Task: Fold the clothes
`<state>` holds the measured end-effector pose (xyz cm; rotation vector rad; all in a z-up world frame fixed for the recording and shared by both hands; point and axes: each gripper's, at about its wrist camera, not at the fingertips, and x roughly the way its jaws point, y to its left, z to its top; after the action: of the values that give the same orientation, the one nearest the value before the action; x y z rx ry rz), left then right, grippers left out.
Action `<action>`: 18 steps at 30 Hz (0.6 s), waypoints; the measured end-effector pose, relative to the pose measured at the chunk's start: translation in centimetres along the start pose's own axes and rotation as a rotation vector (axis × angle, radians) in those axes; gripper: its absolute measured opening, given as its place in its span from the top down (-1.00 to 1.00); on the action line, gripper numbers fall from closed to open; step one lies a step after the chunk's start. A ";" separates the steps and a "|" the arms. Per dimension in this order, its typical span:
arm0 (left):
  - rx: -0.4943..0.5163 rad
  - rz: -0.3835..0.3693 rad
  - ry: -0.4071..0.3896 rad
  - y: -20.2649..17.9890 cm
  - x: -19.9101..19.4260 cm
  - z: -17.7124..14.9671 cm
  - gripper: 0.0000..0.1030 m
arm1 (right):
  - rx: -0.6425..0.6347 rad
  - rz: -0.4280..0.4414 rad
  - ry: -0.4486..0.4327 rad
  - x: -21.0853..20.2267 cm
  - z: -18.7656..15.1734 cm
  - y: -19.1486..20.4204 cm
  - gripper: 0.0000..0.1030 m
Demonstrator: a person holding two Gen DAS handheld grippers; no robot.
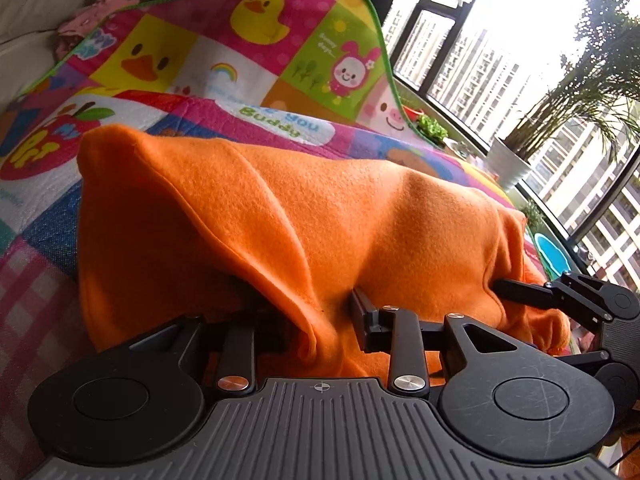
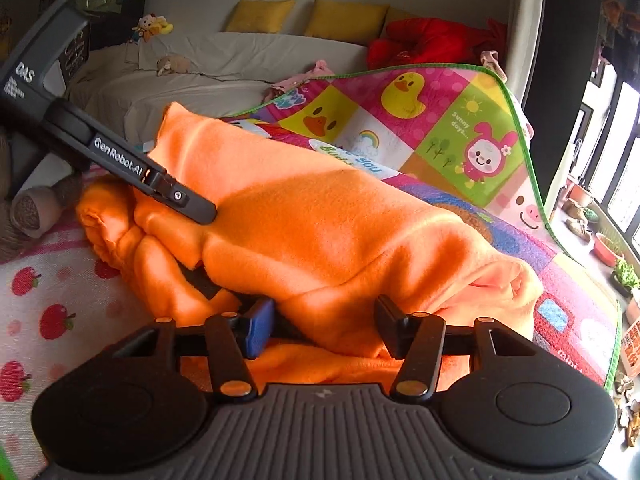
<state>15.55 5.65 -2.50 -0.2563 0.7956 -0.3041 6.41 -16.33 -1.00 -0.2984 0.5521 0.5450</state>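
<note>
An orange fleece garment (image 1: 320, 208) (image 2: 320, 220) lies bunched on a colourful cartoon play mat (image 1: 248, 60) (image 2: 440, 120). My left gripper (image 1: 316, 320) sits at its near edge. A loose fold of the fleece runs between the jaws and drapes over the left finger, and the right finger (image 1: 362, 312) shows bare beside it. My right gripper (image 2: 324, 328) stands open at the garment's other end, with a hump of fleece between its spread fingers and the blue pad (image 2: 260, 332) uncovered. Each view shows the other gripper resting on the cloth (image 1: 520, 292) (image 2: 180, 200).
The mat's far edge curls up against a white sofa (image 2: 240, 60) with yellow cushions, a red plush (image 2: 432, 40) and small pink clothes (image 1: 96, 12). A window wall with a potted plant (image 1: 512, 160) runs along the right. A foot in a sock (image 2: 30, 212) rests at the left.
</note>
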 end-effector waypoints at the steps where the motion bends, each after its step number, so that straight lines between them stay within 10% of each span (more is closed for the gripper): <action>1: 0.004 -0.002 0.000 0.0 -0.2 -0.3 0.35 | 0.028 0.010 -0.020 -1.0 0.2 -0.4 -0.16; 10: 0.049 0.008 0.012 -1.2 -1.0 -1.3 0.36 | 0.261 0.058 -0.153 1.0 5.8 -2.8 -0.19; 14: 0.075 0.011 0.027 -1.3 -2.0 -1.5 0.36 | 0.289 -0.005 0.058 8.2 5.9 -2.7 -0.25; 18: 0.078 0.019 0.003 -0.9 -4.8 -1.4 0.29 | 0.188 -0.074 0.039 8.1 4.8 -0.2 -0.27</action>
<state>11.21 6.40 -0.02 -0.1752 0.7872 -0.3171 14.33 -11.27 -1.68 -0.1500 0.6236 0.4132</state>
